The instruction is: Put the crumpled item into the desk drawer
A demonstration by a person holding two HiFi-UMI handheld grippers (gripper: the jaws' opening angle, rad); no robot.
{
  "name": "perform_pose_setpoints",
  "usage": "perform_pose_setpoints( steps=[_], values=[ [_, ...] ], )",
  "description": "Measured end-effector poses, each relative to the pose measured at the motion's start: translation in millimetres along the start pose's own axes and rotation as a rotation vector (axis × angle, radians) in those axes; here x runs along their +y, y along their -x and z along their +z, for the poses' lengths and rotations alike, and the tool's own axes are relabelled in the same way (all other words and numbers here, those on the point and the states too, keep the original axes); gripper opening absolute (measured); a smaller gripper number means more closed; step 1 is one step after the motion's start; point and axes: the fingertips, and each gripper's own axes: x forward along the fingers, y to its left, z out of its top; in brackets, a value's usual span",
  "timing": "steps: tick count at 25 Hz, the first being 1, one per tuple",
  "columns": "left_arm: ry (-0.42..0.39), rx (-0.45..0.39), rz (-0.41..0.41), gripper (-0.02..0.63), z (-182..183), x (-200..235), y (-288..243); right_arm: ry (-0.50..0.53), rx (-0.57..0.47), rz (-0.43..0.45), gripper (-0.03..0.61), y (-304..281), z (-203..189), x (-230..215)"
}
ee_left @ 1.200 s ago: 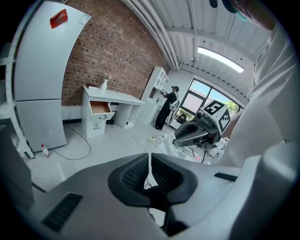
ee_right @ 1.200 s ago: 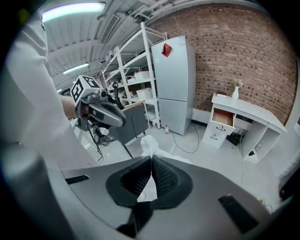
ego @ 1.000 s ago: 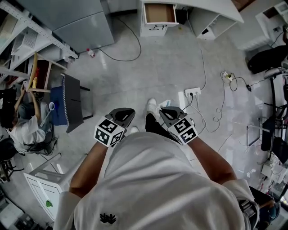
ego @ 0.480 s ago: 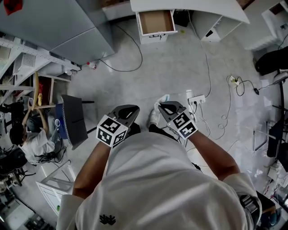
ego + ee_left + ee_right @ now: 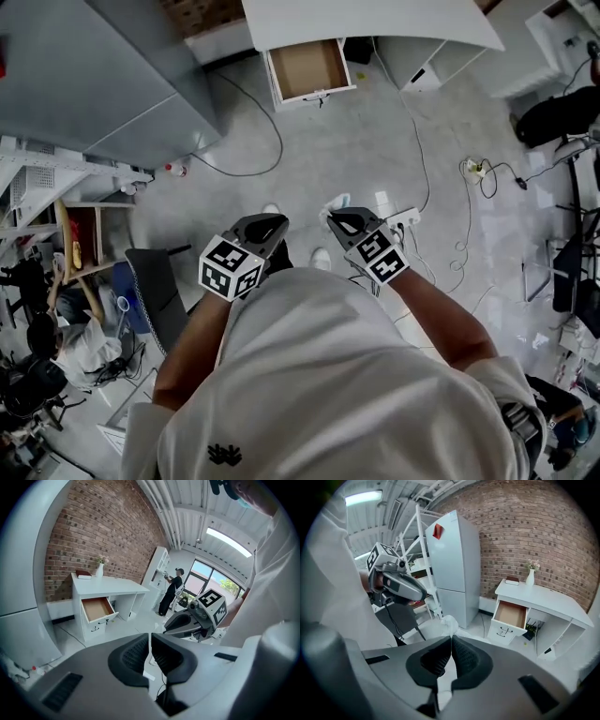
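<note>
A white desk (image 5: pixel 375 21) stands at the far end of the floor, and its wooden-lined drawer (image 5: pixel 307 67) hangs open and holds nothing I can see. My right gripper (image 5: pixel 336 217) is shut on a crumpled white item (image 5: pixel 339 201), which pokes out past its tips (image 5: pixel 449 622). My left gripper (image 5: pixel 272 223) is beside it at waist height, jaws shut with nothing between them. Both are far short of the drawer (image 5: pixel 511 613), which also shows in the left gripper view (image 5: pixel 97 609).
A tall grey fridge (image 5: pixel 103 75) stands left of the desk. A cable (image 5: pixel 253 169) and a power strip (image 5: pixel 403 217) lie on the floor. A dark chair (image 5: pixel 155 291) and a seated person (image 5: pixel 56 347) are at the left. A vase (image 5: pixel 530 576) stands on the desk.
The desk and open drawer have slid left and lower in the head view as I walk. Both grippers keep their pose and the right one still holds the crumpled item.
</note>
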Motion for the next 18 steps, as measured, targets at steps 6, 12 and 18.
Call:
perform_pose_setpoints(
  steps=[6, 12, 18],
  values=[
    [-0.052, 0.010, -0.070, 0.035, 52.6, 99.4, 8.6, -0.030, 0.027, -0.119, 0.031, -53.6, 71.8, -62.2],
    [-0.079, 0.023, -0.119, 0.034, 73.8, 178.0, 24.9, -0.045, 0.059, -0.195, 0.031, -107.8, 118.7, -102.2],
    [-0.041, -0.031, -0.093, 0.035, 94.7, 221.2, 34.4, -0.016, 0.111, -0.215, 0.031, -132.6, 137.6, -138.3]
  ],
)
